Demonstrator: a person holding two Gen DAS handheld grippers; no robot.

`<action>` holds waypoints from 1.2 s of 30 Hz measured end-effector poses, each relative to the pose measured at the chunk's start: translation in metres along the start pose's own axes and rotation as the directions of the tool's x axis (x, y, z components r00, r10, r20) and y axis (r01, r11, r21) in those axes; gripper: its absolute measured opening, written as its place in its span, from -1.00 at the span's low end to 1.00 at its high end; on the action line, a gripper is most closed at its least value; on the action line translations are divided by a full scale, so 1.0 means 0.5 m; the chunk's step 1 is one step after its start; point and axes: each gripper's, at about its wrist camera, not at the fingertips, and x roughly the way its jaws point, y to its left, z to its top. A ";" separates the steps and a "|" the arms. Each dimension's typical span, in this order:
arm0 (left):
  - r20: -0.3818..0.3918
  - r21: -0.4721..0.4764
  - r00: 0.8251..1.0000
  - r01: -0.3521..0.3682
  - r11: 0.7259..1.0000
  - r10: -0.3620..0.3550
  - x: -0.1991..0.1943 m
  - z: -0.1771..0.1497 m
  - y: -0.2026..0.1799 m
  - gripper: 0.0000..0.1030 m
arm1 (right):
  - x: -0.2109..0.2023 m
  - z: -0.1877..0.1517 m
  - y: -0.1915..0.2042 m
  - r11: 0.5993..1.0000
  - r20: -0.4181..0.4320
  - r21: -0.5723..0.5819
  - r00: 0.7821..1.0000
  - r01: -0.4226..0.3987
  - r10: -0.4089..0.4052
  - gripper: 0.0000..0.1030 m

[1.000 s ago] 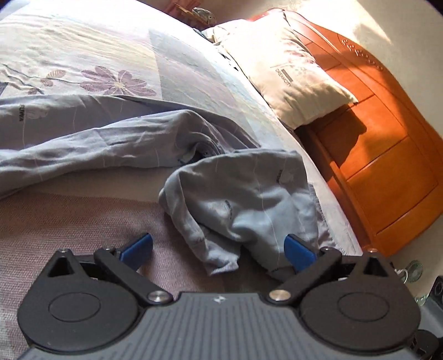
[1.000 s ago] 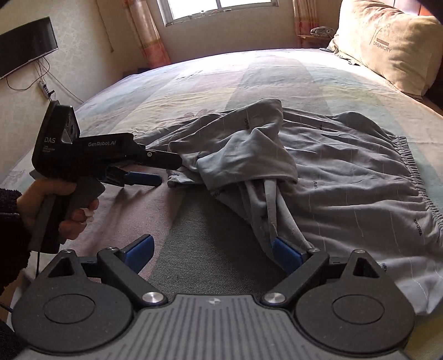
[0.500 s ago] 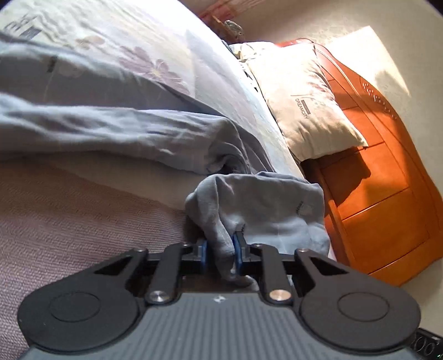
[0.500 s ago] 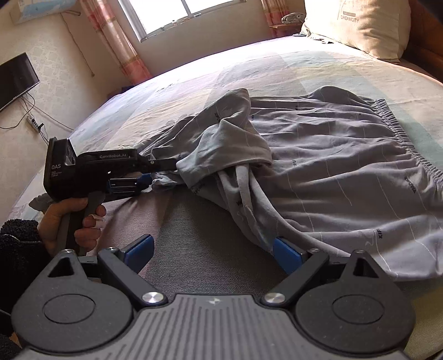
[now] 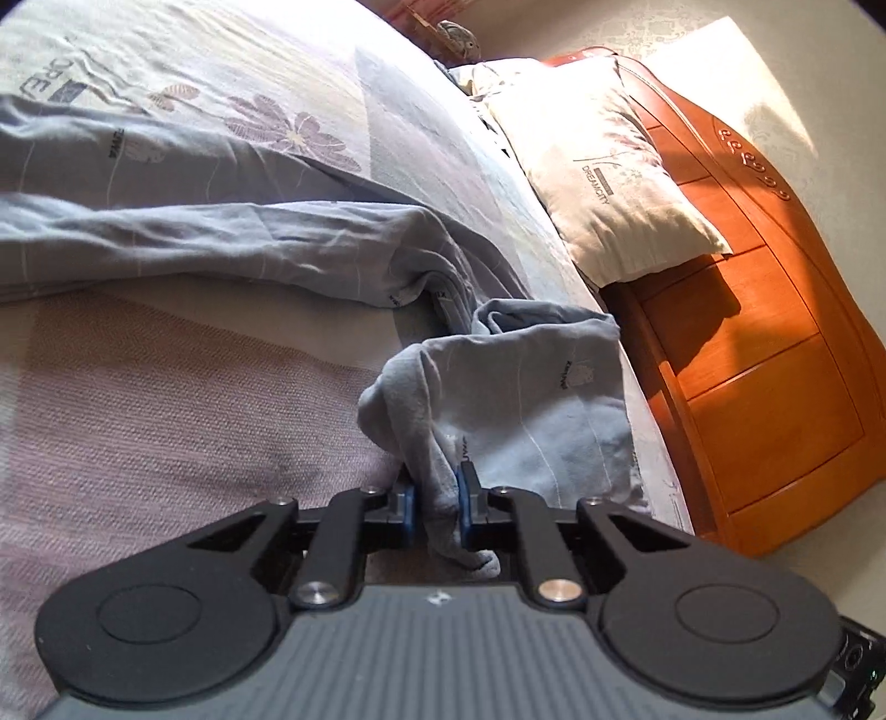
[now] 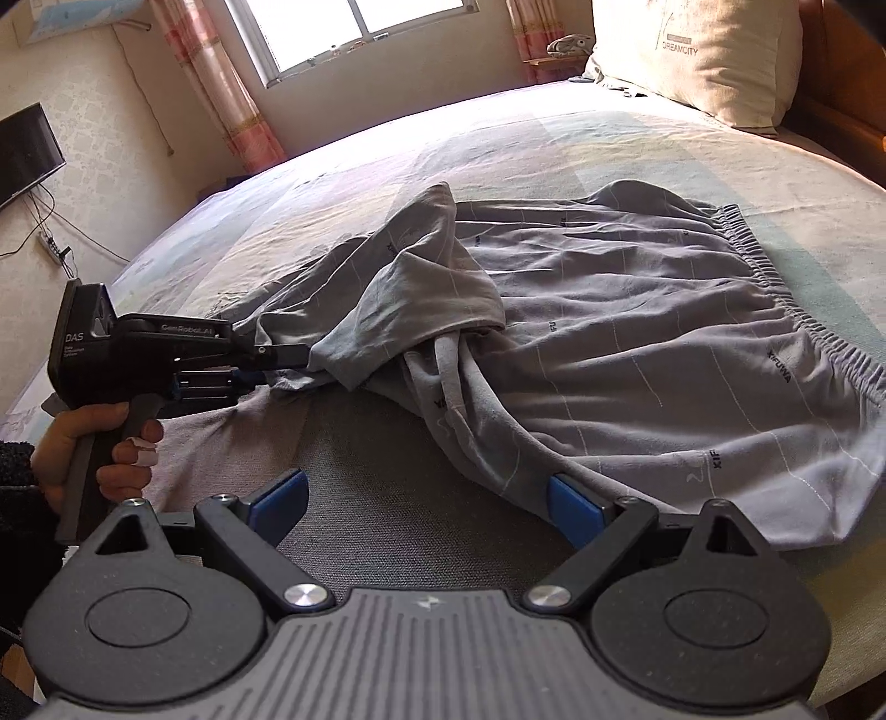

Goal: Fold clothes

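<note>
Grey pyjama trousers (image 6: 637, 343) with thin white lines and an elastic waistband lie crumpled on the bed, one leg bunched over the middle. My left gripper (image 5: 434, 501) is shut on the cuff end of a trouser leg (image 5: 498, 399), cloth pinched between its blue pads. From the right wrist view the left gripper (image 6: 302, 360) shows at the left, held by a hand (image 6: 94, 443), gripping the garment's left end. My right gripper (image 6: 426, 501) is open near the bed's front edge, its right pad touching the hem of the other leg, nothing between its fingers.
The bed (image 6: 554, 144) has a pastel patterned sheet with a mauve and grey blanket (image 5: 166, 421) under the grippers. A cream pillow (image 5: 598, 171) leans on the orange wooden headboard (image 5: 775, 343). A window (image 6: 343, 27), curtains and a wall television (image 6: 25, 149) lie beyond the bed.
My left gripper went from open to shut on the trouser leg cuff and is pulling it left, stretching the cloth. My right gripper stayed open and shifted slightly along the bed.
</note>
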 end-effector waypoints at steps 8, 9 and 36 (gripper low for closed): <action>0.026 0.045 0.994 -0.105 0.994 0.104 -0.214 -0.024 0.004 -0.77 | -0.020 -0.002 0.027 0.999 0.020 -0.029 1.000 -0.022 0.023 0.85; 0.028 0.033 0.992 -0.123 0.992 0.122 -0.243 -0.029 0.012 -0.77 | -0.023 -0.004 0.033 0.999 0.021 -0.036 0.999 -0.028 0.028 0.85; 0.150 0.010 0.962 -0.234 0.972 0.230 -0.455 -0.130 0.092 0.35 | -0.087 -0.062 0.142 0.989 0.012 -0.136 0.998 -0.057 0.059 0.90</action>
